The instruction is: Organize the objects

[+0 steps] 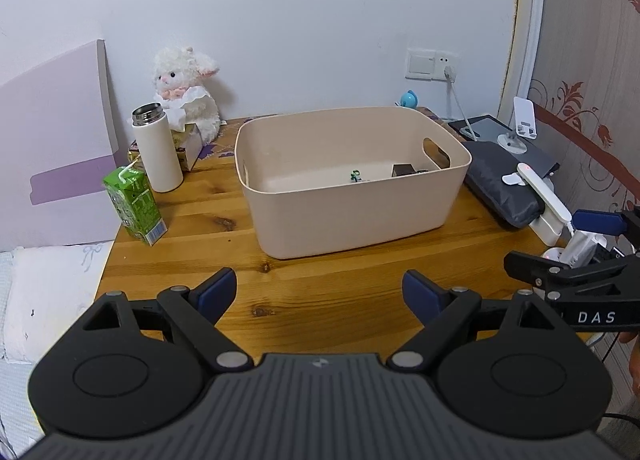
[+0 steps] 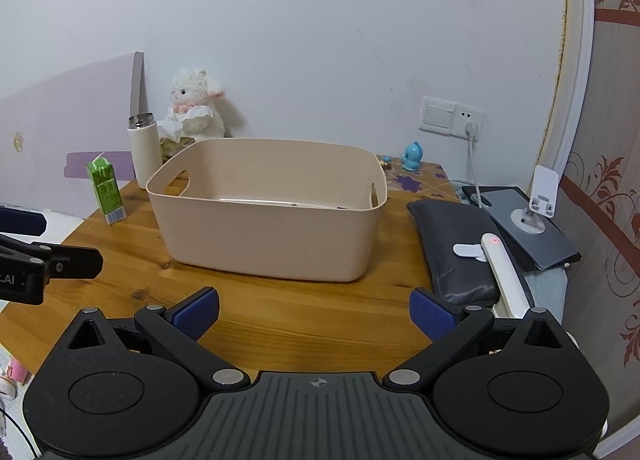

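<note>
Both claws, left claw (image 1: 320,292) and right claw (image 2: 314,314), gape wide (nothing held) before the bin (image 1: 352,180).

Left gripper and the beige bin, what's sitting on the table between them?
Nothing: in the left wrist view only bare wooden table lies between the open left gripper and the beige bin.

You have the bin (image 1: 352,184) mid-bench (image 1: 320,284). Left of it stand the carton (image 1: 134,206) in front and the flask (image 1: 156,148) behind, with the plush lamb (image 1: 186,88) against the wall. The padded pouch (image 1: 504,188) lies to its right.
</note>
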`<control>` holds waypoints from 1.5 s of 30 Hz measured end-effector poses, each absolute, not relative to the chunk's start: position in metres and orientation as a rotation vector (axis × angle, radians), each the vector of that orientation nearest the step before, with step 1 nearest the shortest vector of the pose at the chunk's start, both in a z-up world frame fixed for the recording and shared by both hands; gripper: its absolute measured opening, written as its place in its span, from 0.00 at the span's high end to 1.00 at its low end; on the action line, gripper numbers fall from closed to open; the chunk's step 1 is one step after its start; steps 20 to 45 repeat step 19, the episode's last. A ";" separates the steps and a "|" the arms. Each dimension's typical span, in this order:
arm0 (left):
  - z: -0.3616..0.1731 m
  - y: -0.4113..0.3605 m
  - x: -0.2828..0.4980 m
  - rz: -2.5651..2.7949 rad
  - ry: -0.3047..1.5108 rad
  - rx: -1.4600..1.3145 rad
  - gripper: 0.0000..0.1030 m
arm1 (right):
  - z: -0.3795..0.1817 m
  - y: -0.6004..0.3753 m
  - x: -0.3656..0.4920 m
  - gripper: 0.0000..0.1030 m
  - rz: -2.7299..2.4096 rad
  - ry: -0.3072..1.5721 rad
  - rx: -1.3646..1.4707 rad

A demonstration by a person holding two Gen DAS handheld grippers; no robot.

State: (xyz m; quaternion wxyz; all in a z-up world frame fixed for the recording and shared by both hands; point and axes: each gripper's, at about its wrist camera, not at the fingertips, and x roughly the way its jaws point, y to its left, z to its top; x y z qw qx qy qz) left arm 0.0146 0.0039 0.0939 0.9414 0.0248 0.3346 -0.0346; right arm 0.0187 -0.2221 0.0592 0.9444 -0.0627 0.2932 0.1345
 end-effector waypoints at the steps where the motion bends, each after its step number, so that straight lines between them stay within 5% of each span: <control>1: 0.094 0.004 0.014 -0.073 0.684 0.050 0.12 | 0.059 -0.222 0.018 0.00 0.272 0.597 -0.130; 45: 0.090 0.004 0.007 -0.108 0.688 0.056 0.11 | 0.056 -0.223 0.017 0.00 0.266 0.615 -0.140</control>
